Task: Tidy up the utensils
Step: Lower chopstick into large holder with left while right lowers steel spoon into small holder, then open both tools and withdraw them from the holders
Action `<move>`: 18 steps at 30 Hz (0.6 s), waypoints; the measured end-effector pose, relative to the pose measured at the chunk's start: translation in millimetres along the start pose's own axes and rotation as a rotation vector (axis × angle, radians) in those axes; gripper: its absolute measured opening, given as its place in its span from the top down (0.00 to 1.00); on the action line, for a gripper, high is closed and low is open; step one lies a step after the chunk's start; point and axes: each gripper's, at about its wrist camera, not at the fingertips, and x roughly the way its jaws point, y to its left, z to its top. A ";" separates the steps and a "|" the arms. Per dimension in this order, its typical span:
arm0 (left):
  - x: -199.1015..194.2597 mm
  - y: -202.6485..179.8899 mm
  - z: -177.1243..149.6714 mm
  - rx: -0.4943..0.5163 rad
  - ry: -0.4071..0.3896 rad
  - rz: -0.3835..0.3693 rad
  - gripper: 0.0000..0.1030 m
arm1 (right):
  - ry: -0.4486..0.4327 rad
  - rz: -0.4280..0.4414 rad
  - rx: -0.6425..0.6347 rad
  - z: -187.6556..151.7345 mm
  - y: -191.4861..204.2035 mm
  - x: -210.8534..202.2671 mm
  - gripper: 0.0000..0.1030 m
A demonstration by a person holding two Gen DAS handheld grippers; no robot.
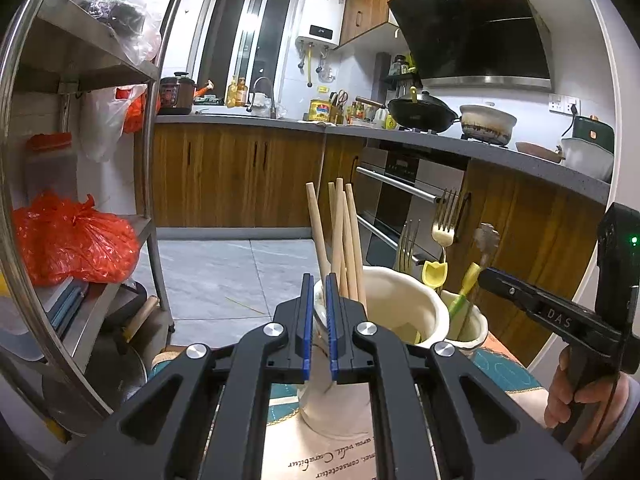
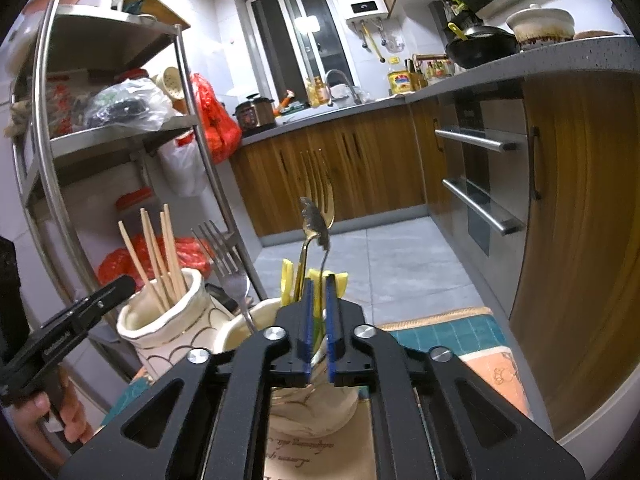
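Three cream holders stand on a printed mat (image 1: 504,376). Just under my left gripper (image 1: 319,280) is a vase (image 1: 336,408) holding several wooden chopsticks (image 1: 344,236). Its blue pads are nearly together with nothing seen between them, and the leftmost chopstick runs close behind the tips. The middle cup (image 1: 404,300) holds forks (image 1: 443,220). In the right wrist view my right gripper (image 2: 319,280) hovers over the third vase (image 2: 316,400). Its pads are slightly apart, and the yellow-green handle of a spoon (image 2: 316,220) stands loose between them beside a gold fork (image 2: 320,184).
A steel shelf rack (image 1: 154,216) with red bags (image 1: 72,240) stands close on the left. Wooden cabinets and an oven (image 2: 480,184) line the back and right, under a counter with a wok (image 1: 420,114). A hand (image 1: 580,396) holds the right gripper's grip.
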 end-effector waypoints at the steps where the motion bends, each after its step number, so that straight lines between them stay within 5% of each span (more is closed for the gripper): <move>1: -0.9 -0.3 -0.4 0.003 -0.001 0.001 0.94 | -0.004 0.002 -0.005 0.4 1.1 -1.8 0.79; 8: -17.8 -4.6 -4.4 0.049 -0.006 0.021 0.94 | -0.029 -0.014 -0.010 -0.9 -0.9 -27.1 0.78; 18: -42.5 -21.6 -43.3 0.058 0.091 -0.015 0.94 | 0.060 -0.025 -0.151 -38.0 10.9 -64.1 0.78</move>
